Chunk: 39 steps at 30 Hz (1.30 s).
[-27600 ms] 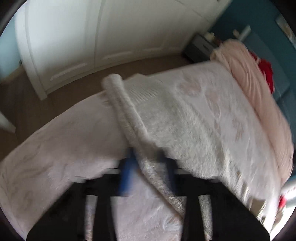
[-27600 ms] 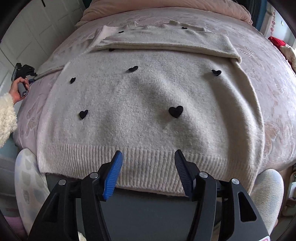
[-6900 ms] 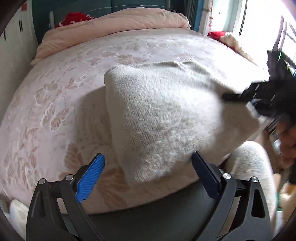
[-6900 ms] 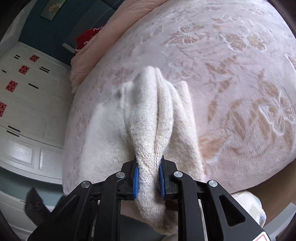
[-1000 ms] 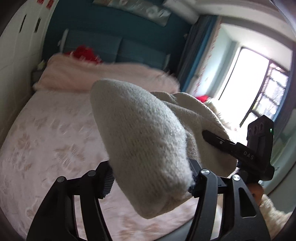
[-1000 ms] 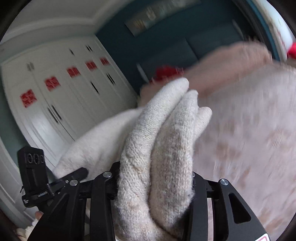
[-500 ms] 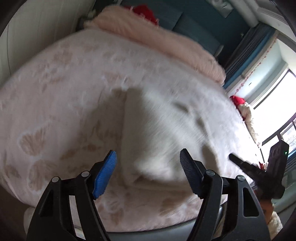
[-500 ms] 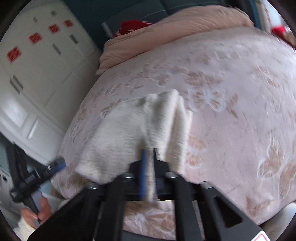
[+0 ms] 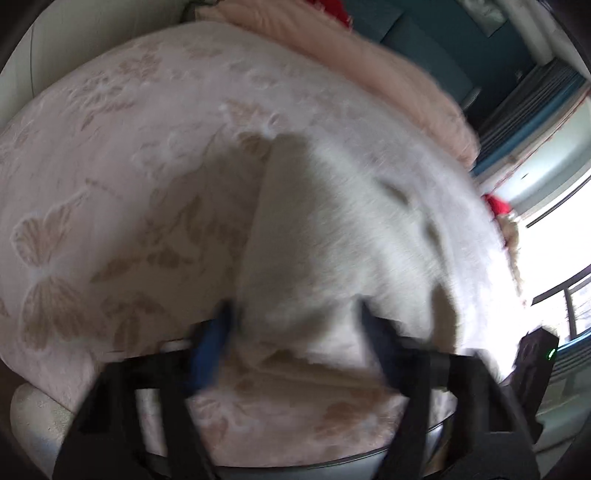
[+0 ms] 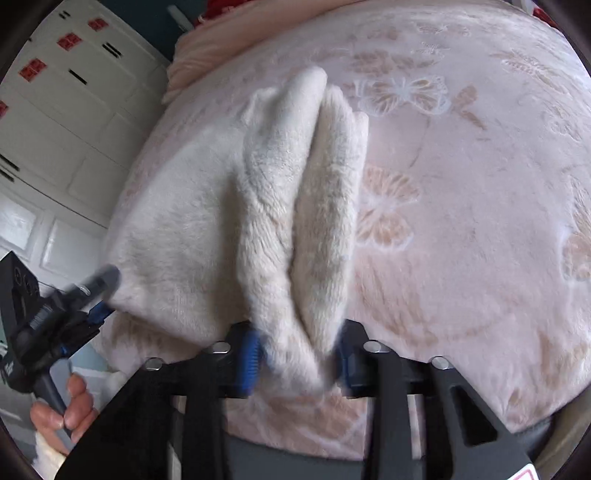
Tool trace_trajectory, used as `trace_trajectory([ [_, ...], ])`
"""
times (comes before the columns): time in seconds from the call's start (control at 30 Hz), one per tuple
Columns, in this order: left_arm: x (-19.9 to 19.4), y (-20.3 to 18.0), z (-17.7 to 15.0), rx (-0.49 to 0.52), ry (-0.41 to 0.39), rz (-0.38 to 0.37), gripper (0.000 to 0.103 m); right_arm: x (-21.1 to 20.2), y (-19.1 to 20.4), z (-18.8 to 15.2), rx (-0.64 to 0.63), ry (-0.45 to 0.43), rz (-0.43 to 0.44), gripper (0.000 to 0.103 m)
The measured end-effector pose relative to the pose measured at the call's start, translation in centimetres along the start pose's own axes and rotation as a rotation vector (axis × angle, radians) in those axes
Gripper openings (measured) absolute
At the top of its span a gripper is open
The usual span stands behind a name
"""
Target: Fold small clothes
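The cream fuzzy sweater (image 10: 207,206) lies folded into a thick bundle on the pink bed (image 10: 461,206). My right gripper (image 10: 297,354) stands at its near end with the folded layers between its part-open jaws. My left gripper (image 9: 295,332) is open at the bundle's other end, the sweater (image 9: 343,236) between its spread fingers; this view is blurred. The left gripper also shows in the right wrist view (image 10: 92,295), held by a hand at the bundle's left edge.
A peach duvet (image 9: 369,62) lies bunched at the head of the bed, with a red item (image 9: 332,11) behind it. White wardrobe doors (image 10: 55,122) stand left of the bed. A bright window (image 9: 554,236) is at the right.
The bundle has been lowered from the air onto the bed. My right gripper's jaws have widened around the folds. My left gripper has moved in closer to the bundle's end.
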<state>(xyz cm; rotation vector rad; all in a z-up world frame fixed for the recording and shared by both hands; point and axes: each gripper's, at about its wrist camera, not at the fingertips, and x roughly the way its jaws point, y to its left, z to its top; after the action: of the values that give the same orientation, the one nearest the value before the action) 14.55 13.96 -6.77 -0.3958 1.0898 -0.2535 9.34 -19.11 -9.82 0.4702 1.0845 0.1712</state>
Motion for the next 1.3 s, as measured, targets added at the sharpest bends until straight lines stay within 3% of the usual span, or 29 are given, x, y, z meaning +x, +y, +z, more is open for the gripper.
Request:
trace_trajectory([
  [0.07,0.1,0.5,-0.5,-0.034,0.014,-0.009,0.037,-2.2,1.7,1.5,-0.069,-0.071,-0.006,0.020],
  [0.13,0.0,0.4,-1.1,-0.022,0.020,-0.005,0.036,-4.4,3.7,2.5,-0.179,-0.141,-0.031,0.020],
  [0.2,0.6,0.0,-2.2,0.002,0.032,0.017,0.037,-4.2,4.3,2.4,-0.248,-0.125,-0.068,0.021],
  [0.3,2.2,0.1,-3.1,-0.006,0.055,0.044,0.041,1.9,0.4,0.3,-0.185,0.062,-0.128,0.025],
  [0.33,2.3,0.0,-3.2,-0.006,0.056,0.046,0.043,1.5,-0.5,-0.1,-0.136,0.005,-0.085,0.026],
  [0.4,1.5,-0.7,-3.2,0.033,0.028,0.082,0.044,0.1,-1.1,0.2,-0.036,-0.018,-0.034,0.033],
  [0.5,-0.7,-2.2,-3.4,0.105,-0.008,0.121,0.047,-2.8,0.4,0.6,-0.066,-0.073,-0.080,0.037],
  [0.6,-2.9,-4.1,-3.9,0.174,-0.048,0.176,0.060,-5.7,2.0,-0.3,-0.121,-0.167,-0.193,0.048],
  [0.7,-4.9,-5.7,-4.9,0.227,-0.094,0.216,0.076,-7.7,3.1,-1.6,-0.122,-0.237,-0.244,0.058],
  [0.77,-6.0,-7.2,-5.7,0.261,-0.125,0.252,0.095,-8.9,3.8,-2.8,-0.128,-0.280,-0.274,0.064],
  [0.9,-6.9,-8.7,-7.3,0.298,-0.143,0.280,0.098,-10.3,4.3,-4.5,-0.137,-0.325,-0.318,0.073],
  [1.3,-8.6,-12.1,-11.9,0.376,-0.225,0.378,0.098,-12.9,3.5,-9.5,-0.134,-0.306,-0.324,0.075],
])
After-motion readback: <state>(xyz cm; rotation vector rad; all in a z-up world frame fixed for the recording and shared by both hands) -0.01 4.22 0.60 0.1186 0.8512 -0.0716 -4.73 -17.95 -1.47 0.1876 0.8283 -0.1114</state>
